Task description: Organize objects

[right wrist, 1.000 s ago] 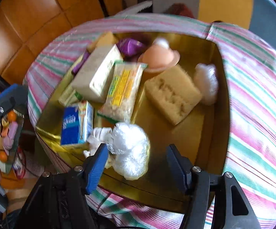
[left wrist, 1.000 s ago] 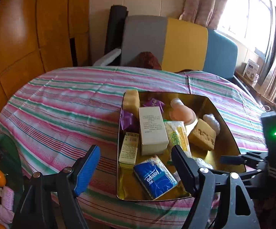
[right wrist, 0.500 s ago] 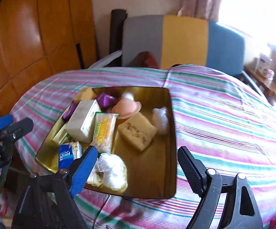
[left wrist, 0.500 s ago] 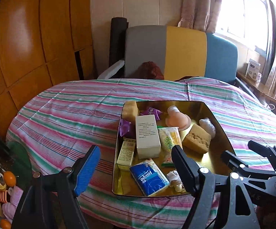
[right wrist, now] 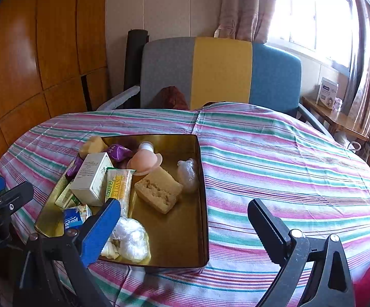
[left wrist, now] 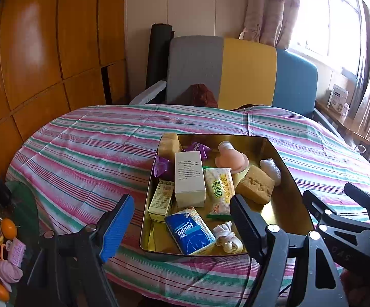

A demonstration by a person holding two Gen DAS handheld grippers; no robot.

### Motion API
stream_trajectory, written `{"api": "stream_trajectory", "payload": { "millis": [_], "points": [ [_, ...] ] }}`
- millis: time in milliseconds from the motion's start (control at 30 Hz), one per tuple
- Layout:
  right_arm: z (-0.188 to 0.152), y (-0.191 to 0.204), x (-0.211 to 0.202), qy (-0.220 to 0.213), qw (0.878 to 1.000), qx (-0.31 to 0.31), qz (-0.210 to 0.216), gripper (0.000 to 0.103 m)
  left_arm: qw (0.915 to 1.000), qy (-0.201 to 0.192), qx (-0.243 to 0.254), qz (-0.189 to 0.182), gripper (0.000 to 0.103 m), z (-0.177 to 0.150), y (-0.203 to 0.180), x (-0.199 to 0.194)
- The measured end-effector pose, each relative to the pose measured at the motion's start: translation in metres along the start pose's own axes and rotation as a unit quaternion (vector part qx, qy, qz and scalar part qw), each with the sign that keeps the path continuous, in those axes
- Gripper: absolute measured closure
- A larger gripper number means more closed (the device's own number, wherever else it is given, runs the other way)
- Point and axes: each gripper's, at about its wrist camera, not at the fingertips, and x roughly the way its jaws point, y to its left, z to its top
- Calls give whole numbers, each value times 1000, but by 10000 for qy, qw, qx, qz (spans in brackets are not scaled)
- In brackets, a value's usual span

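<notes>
A gold tin tray [left wrist: 236, 136] sits on the striped tablecloth [right wrist: 287, 166]. It holds a white box [left wrist: 188, 176], a blue tissue pack [left wrist: 188, 230], a snack pack [left wrist: 219, 186], a tan sponge [right wrist: 157, 192], a pink round piece [left wrist: 232, 158] and purple wrappers. A white plastic ball [right wrist: 131, 238] lies in the tray's near corner, beside the blue finger of my right gripper [right wrist: 185, 207]. Its jaws are opening and nothing is between them. My left gripper [left wrist: 182, 202] hangs open over the tray's near left edge, holding nothing.
A chair with a grey, yellow and blue back [left wrist: 236, 71] stands behind the table. Wood panels line the left wall. Oranges and small items [left wrist: 6, 226] sit low on the left. A shelf with a box [right wrist: 328, 92] runs under the window.
My right gripper has lifted and tilted up away from the white plastic ball, and its jaws have spread wider. The ball stays in the tray. The left gripper has drawn back a little.
</notes>
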Motion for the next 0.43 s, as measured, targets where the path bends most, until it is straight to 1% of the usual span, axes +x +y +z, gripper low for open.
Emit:
{"api": "stream_trajectory", "payload": {
  "millis": [100,267,433],
  "points": [
    [0,3,1,25,10000,-21,16,2,10000,-64,-42,32,25,-2,3,1],
    [3,11,8,116,9999,-45,82,2,9998,-155,-116,-12,32,-3,7,1],
    [7,21,12,112,9998,-99,166,2,9998,-136,-160,-3,32,-2,11,4]
  ]
}}
